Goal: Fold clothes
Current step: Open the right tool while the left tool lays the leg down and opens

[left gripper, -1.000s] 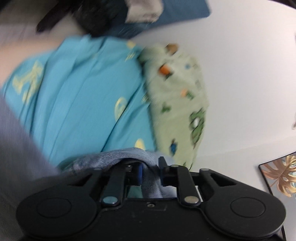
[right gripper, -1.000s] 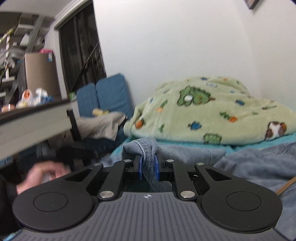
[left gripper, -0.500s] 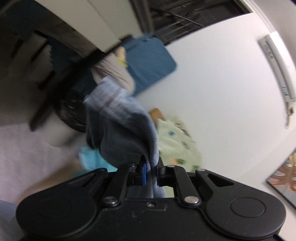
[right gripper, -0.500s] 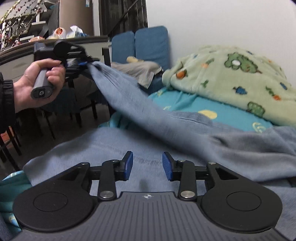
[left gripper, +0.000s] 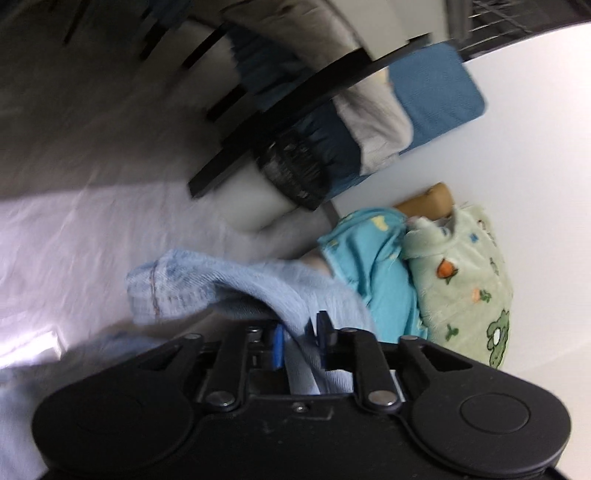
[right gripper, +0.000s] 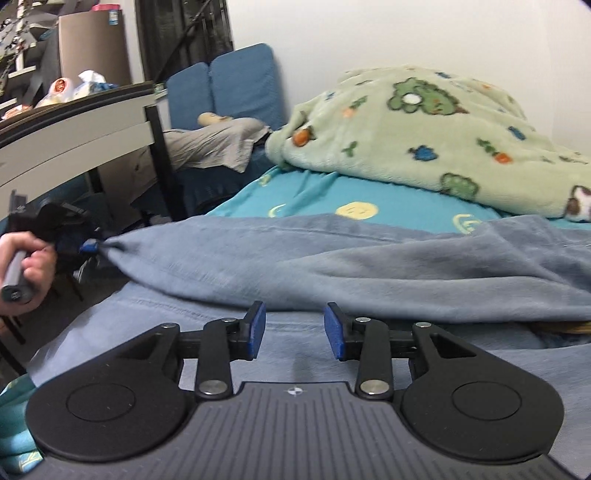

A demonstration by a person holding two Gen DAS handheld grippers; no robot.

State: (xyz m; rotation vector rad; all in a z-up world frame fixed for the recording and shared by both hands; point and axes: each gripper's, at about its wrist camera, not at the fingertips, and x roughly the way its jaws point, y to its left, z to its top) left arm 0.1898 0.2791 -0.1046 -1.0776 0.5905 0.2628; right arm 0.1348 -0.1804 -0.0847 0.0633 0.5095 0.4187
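Left gripper [left gripper: 299, 345] pinching hem of blue-grey garment [right gripper: 332, 266], fabric bunched between blue pads. Right gripper [right gripper: 294, 330] spread, nothing between pads, hovering over garment. Garment spread across turquoise bedsheet [right gripper: 314, 195], one corner pulled off bed's left edge. Right view only: hand [right gripper: 31, 266] on left gripper, green blanket [right gripper: 424, 125] at far edge. Left view only: floor, blurred chair legs [left gripper: 236, 158].

A plain white wall [right gripper: 424, 33] stands at the far side, with blue cushions [right gripper: 225, 88] leaning on it. A bed in a teal sheet [right gripper: 314, 195] carries a green fleece blanket [right gripper: 424, 125]; a white table [right gripper: 74, 125] stands left
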